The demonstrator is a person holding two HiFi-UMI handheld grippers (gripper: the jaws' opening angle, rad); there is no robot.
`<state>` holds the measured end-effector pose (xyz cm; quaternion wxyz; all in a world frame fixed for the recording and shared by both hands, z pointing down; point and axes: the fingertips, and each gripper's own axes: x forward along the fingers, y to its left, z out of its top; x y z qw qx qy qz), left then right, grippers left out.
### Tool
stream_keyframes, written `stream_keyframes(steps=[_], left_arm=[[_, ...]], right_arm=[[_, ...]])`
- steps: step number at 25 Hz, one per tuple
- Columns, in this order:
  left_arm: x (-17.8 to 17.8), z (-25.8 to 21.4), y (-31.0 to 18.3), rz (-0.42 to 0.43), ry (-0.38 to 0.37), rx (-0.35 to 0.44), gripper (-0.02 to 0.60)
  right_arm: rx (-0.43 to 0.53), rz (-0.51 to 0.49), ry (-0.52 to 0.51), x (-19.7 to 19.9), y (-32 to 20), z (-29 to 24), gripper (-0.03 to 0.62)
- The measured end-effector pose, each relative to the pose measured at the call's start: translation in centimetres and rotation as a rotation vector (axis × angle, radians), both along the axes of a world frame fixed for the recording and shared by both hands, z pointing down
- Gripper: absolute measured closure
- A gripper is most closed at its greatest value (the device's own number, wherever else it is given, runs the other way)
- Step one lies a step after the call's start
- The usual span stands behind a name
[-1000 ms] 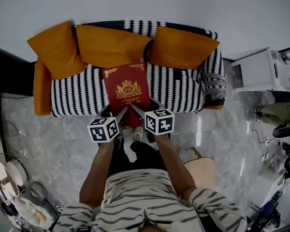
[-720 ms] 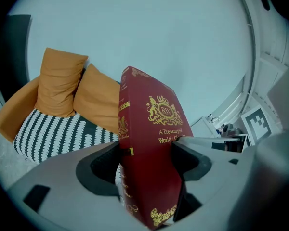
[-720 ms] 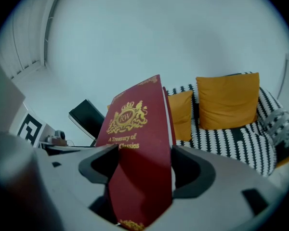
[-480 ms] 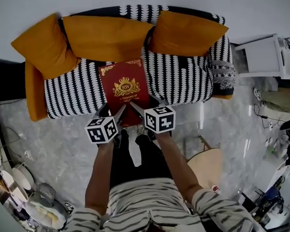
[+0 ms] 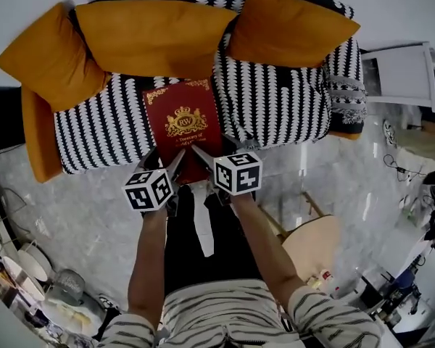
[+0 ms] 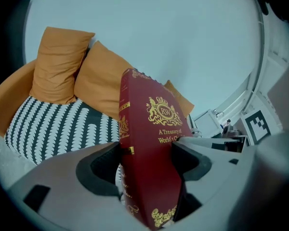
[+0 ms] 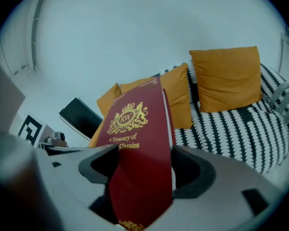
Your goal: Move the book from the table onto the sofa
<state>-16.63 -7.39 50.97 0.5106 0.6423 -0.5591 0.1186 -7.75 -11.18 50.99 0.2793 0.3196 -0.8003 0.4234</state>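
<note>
Since a second ago we have carried the book (image 5: 183, 125) farther out over the sofa (image 5: 275, 107), which now fills more of the head view, and the book's far edge has come nearer to the back cushions. Nearest to us are our striped shirt (image 5: 225, 317) and our two bare forearms (image 5: 148, 259), reaching forward over the grey marbled floor (image 5: 80, 209); a round wooden stool (image 5: 312, 249) stands just to the right of them. At the end of the arms the left gripper (image 5: 175, 167) and the right gripper (image 5: 200, 155) sit side by side, their marker cubes (image 5: 151, 189) turned up at us. Each gripper is clamped on the near end of the book, the left one at the near left corner and the right one at the near right corner; both gripper views show the red cover squeezed between the dark pads. The book is dark red with a gold crest and gold corner ornaments, cover up, lying lengthwise across the black-and-white seat with its near end jutting past the front edge of the sofa. We cannot tell whether it rests on the seat or hangs just above it. Beyond it three orange cushions (image 5: 152, 38) lean along the backrest, at the left, the middle and the right. A white cabinet (image 5: 402, 75) stands to the right of the sofa, and a pale wall (image 5: 391, 6) closes the far side.
</note>
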Motion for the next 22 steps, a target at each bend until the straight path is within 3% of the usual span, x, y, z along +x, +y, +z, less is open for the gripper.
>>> stream_keyframes(steps=[13,22], left_arm=[[-0.5,10.5,-1.9,0.034,0.008,-0.050,0.236],[-1.5,17.3,-2.6,0.046,0.009,-0.118,0.236]], right_arm=[[-0.037,0.047,0.011,-0.3,-1.6,10.7,0.240],[-0.096,0.019,0.049,-1.4,-2.3,17.5,0.241]])
